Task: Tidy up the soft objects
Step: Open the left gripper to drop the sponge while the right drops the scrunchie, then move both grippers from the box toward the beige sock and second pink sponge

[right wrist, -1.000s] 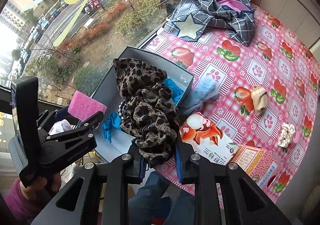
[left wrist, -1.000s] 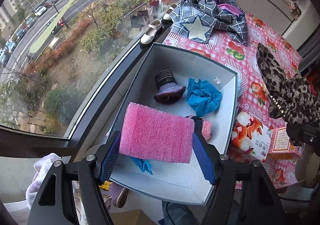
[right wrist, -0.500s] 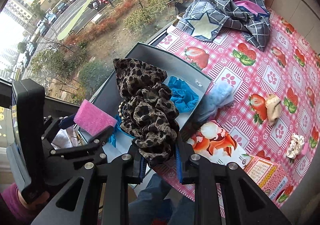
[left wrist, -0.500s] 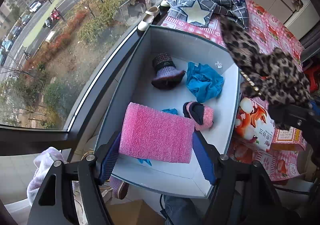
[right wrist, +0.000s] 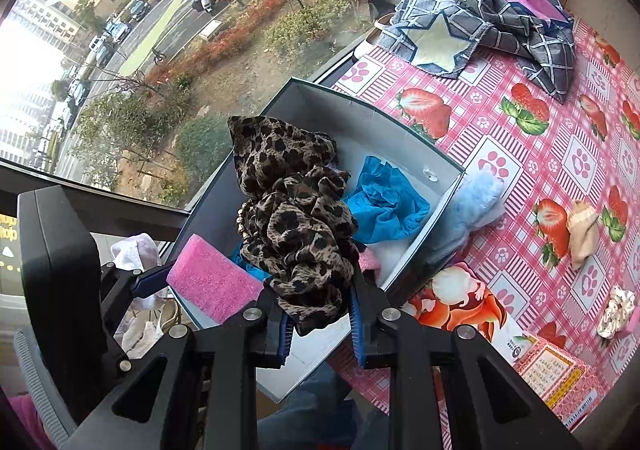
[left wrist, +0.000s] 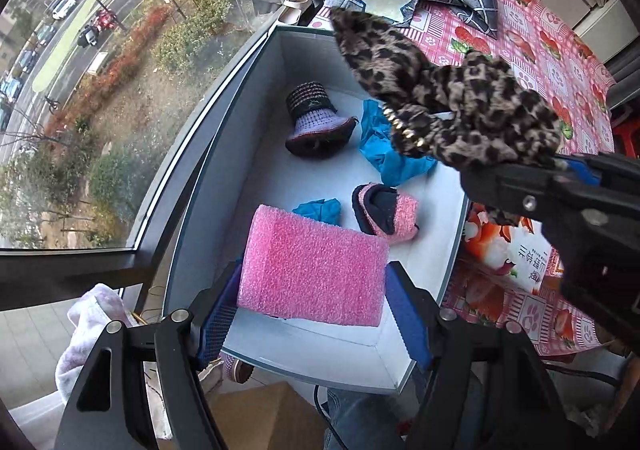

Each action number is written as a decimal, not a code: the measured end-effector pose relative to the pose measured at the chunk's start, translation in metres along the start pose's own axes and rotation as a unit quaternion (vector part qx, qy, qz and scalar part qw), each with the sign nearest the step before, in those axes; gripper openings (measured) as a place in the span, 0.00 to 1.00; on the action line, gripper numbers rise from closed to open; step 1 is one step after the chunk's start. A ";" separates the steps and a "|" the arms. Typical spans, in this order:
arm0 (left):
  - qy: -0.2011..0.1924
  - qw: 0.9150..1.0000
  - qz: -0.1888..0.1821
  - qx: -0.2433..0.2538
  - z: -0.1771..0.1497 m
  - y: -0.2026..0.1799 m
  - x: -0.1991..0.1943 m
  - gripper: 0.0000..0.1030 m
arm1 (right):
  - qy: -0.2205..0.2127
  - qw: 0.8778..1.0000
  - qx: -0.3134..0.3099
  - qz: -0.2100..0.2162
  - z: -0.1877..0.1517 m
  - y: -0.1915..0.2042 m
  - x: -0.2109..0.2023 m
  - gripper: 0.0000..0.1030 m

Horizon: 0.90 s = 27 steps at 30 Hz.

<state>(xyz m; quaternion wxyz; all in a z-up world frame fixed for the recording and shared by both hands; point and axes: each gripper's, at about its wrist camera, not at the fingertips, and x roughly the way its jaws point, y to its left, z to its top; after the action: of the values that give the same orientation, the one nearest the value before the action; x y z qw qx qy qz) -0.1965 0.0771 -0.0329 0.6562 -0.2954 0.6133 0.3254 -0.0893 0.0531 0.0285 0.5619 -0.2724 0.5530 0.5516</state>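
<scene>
My left gripper is clamped on the pink foam block, which sits dead centre low in the left wrist view, wedged between the two blue pads and hanging over the near end of the white box. My right gripper is pinched tight on the leopard-print cloth; in the right wrist view it bunches up from the jaws through the middle of the frame, over the box.

Further out in the left view, the box holds a pink slipper just past the foam, crumpled blue fabric above that, and a knitted purple bootie toward the top. At the right of the right view, on the strawberry tablecloth, a light blue fluffy thing touches the box's outer wall. Lower right, there's a printed packet with Chinese writing I can't read, and a pink carton with a barcode.
</scene>
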 end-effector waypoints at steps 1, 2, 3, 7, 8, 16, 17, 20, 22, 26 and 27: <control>-0.001 1.000 0.002 0.002 0.000 -0.002 0.000 0.72 | 0.002 1.000 -0.001 0.001 0.000 -0.001 0.001 0.24; -0.001 1.000 0.002 0.004 0.000 -0.003 0.000 0.73 | 0.005 1.000 -0.002 0.000 0.000 -0.002 0.003 0.24; 0.000 1.000 -0.001 0.004 -0.001 -0.005 0.001 0.73 | 0.007 1.000 -0.003 -0.001 0.000 -0.003 0.004 0.24; 0.001 1.000 -0.010 -0.003 -0.002 -0.005 0.002 0.74 | 0.014 1.000 -0.001 0.007 -0.002 -0.008 0.005 0.25; -0.002 1.000 -0.017 -0.010 -0.002 -0.004 0.001 0.76 | 0.015 1.000 0.000 0.011 -0.002 -0.010 0.004 0.26; -0.037 0.997 -0.053 -0.047 0.002 0.003 -0.012 0.98 | -0.026 0.999 0.016 0.016 0.003 -0.018 -0.024 0.84; -0.042 0.996 -0.057 -0.048 0.003 0.002 -0.014 0.99 | -0.028 0.999 0.020 0.019 0.004 -0.020 -0.028 0.88; -0.054 0.996 -0.061 -0.043 0.005 -0.003 -0.018 0.99 | -0.047 0.998 0.030 0.024 0.003 -0.025 -0.038 1.00; -0.054 0.996 -0.065 -0.036 0.007 -0.008 -0.020 0.99 | -0.051 0.998 0.035 0.029 0.003 -0.030 -0.043 1.00; -0.051 0.996 -0.065 -0.022 0.011 -0.017 -0.020 0.99 | -0.058 0.996 0.051 0.035 0.001 -0.039 -0.054 1.00; -0.053 0.997 -0.062 -0.018 0.011 -0.019 -0.023 0.99 | -0.061 0.996 0.054 0.036 0.001 -0.041 -0.056 1.00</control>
<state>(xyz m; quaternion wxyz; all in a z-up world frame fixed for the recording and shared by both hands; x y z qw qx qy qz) -0.1757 0.0730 -0.0098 0.7013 -0.3269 0.5525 0.3100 -0.0386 0.0261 0.0678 0.5879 -0.1874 0.5563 0.5566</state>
